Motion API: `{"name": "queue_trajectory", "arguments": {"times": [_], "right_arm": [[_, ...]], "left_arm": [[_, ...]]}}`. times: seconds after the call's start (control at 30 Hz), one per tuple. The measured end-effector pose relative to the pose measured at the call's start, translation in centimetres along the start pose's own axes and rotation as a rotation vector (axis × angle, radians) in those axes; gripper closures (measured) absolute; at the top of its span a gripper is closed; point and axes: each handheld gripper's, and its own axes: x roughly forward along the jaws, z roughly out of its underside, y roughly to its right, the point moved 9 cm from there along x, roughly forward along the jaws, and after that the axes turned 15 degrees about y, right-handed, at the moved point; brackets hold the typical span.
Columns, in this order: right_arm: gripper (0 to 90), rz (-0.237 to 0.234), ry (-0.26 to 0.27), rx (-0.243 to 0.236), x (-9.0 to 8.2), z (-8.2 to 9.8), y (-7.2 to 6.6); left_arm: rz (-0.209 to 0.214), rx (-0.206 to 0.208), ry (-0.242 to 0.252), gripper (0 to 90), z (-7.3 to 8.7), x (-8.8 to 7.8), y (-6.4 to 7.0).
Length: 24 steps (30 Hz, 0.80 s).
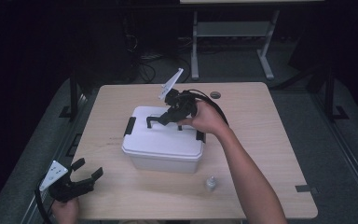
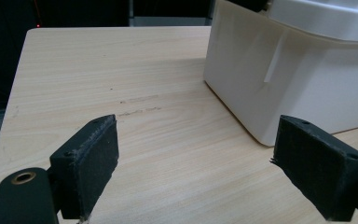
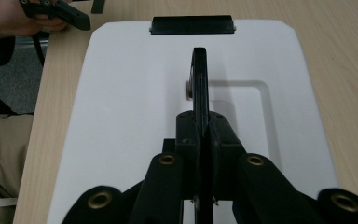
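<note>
Where the high view looks down on my desk [image 1: 121, 200], my right tool [image 1: 161, 120] is clamped on the black handle [image 1: 154, 120] atop the lid of the white box [image 1: 163, 140] at mid-desk; a small bottle [image 1: 210, 183] stands near the box's front right corner, and my left tool [image 1: 86, 172] rests apart at the near left edge. Left tool view: jaws spread wide with bare desk between, the box wall just beyond the right pad [image 2: 319, 168]. Right tool view: pads pressed on the upright handle [image 3: 199, 88], a black latch [image 3: 192, 24] at the lid's far edge, my left tool [image 3: 56, 11] beyond.
</note>
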Motion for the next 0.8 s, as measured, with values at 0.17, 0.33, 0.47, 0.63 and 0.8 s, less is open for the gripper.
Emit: {"name": "queue_trajectory", "arguments": {"times": [0.17,0.33,0.47,0.63,0.8], "right_arm": [[84.0,0.003,0.016,0.001,-0.4,-0.3,0.0],[84.1,0.008,0.029,-0.003,-0.9,-0.6,-0.1],[84.1,0.03,0.034,-0.013,-1.8,-0.9,-0.1],[84.1,0.044,0.044,-0.014,-2.8,-1.2,-0.2],[84.1,0.061,0.055,-0.017,-4.2,-1.5,-0.5]], "left_arm": [[0.001,-0.002,0.0,13.0,0.0,0.0,0.0],[0.004,0.002,-0.003,13.0,0.0,0.1,0.1],[0.004,0.003,-0.002,13.0,0.0,0.1,0.1],[0.004,0.005,-0.003,13.0,0.0,0.0,0.1],[0.004,0.008,-0.004,13.0,0.0,0.1,0.2]]}}
